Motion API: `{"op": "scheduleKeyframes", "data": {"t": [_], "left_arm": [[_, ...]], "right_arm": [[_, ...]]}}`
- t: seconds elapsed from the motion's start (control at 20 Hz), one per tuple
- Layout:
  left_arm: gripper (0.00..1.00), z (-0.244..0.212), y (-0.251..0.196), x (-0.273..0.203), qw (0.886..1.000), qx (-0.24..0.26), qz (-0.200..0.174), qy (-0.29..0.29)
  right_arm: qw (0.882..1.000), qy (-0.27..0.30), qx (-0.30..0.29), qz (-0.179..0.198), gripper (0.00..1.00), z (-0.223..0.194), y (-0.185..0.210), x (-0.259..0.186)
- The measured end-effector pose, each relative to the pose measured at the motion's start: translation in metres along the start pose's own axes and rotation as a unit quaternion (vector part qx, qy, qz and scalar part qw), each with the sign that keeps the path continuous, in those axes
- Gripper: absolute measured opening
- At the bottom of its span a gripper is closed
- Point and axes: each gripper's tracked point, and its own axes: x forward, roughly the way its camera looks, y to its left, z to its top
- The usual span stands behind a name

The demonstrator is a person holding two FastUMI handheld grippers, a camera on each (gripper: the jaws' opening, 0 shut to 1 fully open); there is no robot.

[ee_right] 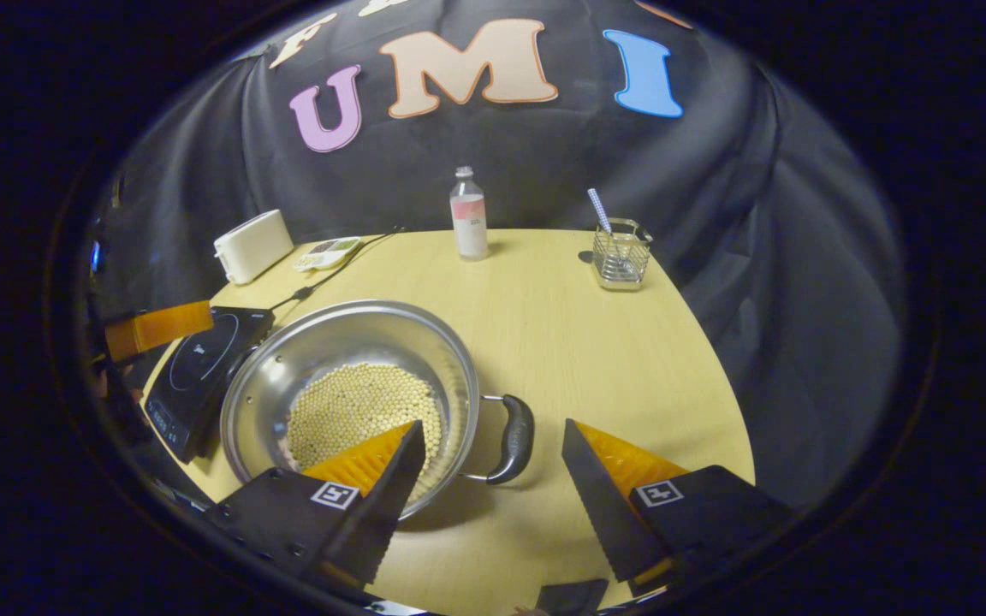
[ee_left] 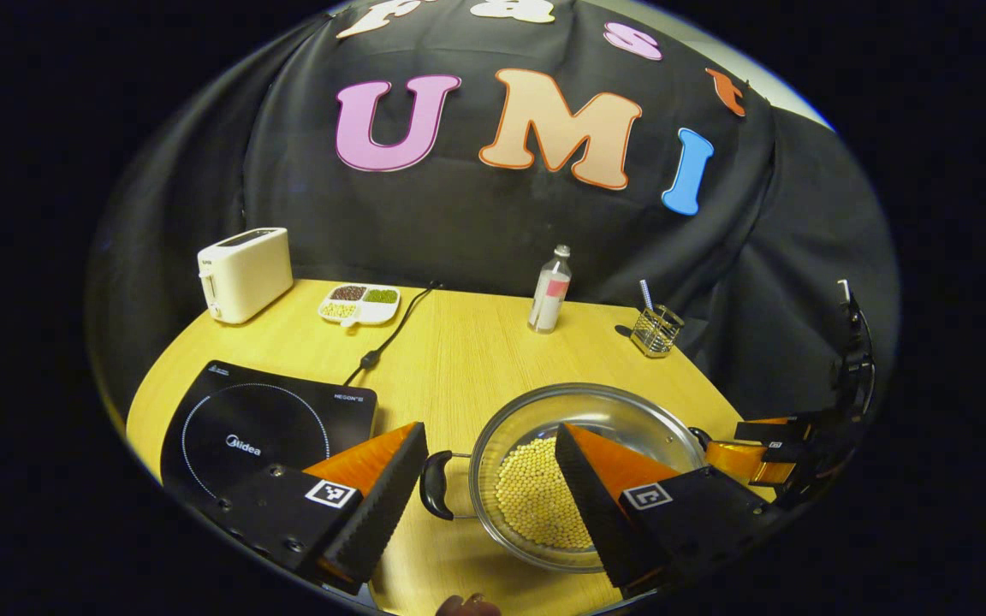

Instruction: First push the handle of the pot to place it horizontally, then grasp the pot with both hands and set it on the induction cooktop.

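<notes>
A: While both sets of tongs hang low over the near edge of the surface [ee_right: 596, 342], how do they stand?

B: The left tongs [ee_left: 490, 466] are spread wide, one finger on each side of the pot's left handle [ee_left: 436, 484], touching nothing I can make out. The right tongs [ee_right: 493, 462] are parted the same way around the right handle [ee_right: 512, 438], which lies in the gap, clear of both fingers.

A: And the pot [ee_right: 347, 393] itself?

B: A shiny, shallow steel pot with a wide rim, holding a bed of small pale yellow beads [ee_right: 356, 406]. It has a dark loop handle on a wire bracket at each side. In the left gripper view the pot [ee_left: 630, 411] sits on the surface near the front, with the cooktop [ee_left: 262, 419] beside it on its left, not on it.

A: Room around it?

B: The cooktop is a flat black slab with a ring marked on top, lying close to the surface's front-left edge; a strip of bare wood separates it from the pot. Its cord [ee_left: 390, 334] runs back toward the wall. Farther back stand a toaster [ee_left: 245, 272], a dish [ee_left: 359, 303] of sorted grains, a bottle [ee_left: 550, 299] and a wire basket [ee_left: 656, 329] with a straw, all well apart from the pot. To the right of the pot the wood is open out to the curved edge.
</notes>
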Motion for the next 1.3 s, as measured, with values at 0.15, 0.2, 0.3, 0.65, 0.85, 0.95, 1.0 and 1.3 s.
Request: {"op": "scheduleKeyframes", "data": {"t": [0.15, 0.2, 0.3, 0.65, 0.85, 0.95, 1.0, 1.3], "left_arm": [[0.98, -0.016, 0.006, 0.016, 1.000, 0.005, 0.006, 0.022], [0.98, -0.021, 0.009, 0.021, 1.000, 0.008, 0.010, 0.028], [0.98, -0.029, 0.016, 0.027, 0.999, 0.015, 0.020, 0.037], [0.98, -0.061, 0.030, 0.049, 0.997, 0.000, 0.031, 0.077], [0.98, -0.076, 0.036, 0.056, 0.994, -0.006, 0.039, 0.099], [0.98, -0.083, 0.036, 0.059, 0.993, -0.013, 0.037, 0.111], [0.99, -0.085, 0.036, 0.060, 0.993, -0.015, 0.036, 0.113], [0.95, -0.091, 0.033, 0.061, 0.992, -0.015, 0.035, 0.122]], "right_arm": [[1.000, 0.009, 0.004, -0.003, 1.00, -0.002, 0.001, 0.013], [1.000, 0.011, 0.005, -0.003, 1.00, -0.002, 0.001, 0.016], [1.000, 0.014, 0.004, -0.005, 0.98, -0.004, 0.001, 0.024], [0.999, 0.044, 0.003, -0.006, 0.97, -0.021, 0.002, 0.048], [0.998, 0.059, 0.008, -0.006, 0.98, -0.030, 0.002, 0.058], [0.998, 0.066, 0.014, -0.004, 0.98, -0.033, 0.003, 0.063], [0.998, 0.068, 0.015, -0.004, 0.97, -0.035, 0.003, 0.064], [0.996, 0.089, 0.032, 0.006, 0.93, -0.046, 0.005, 0.070]]}}
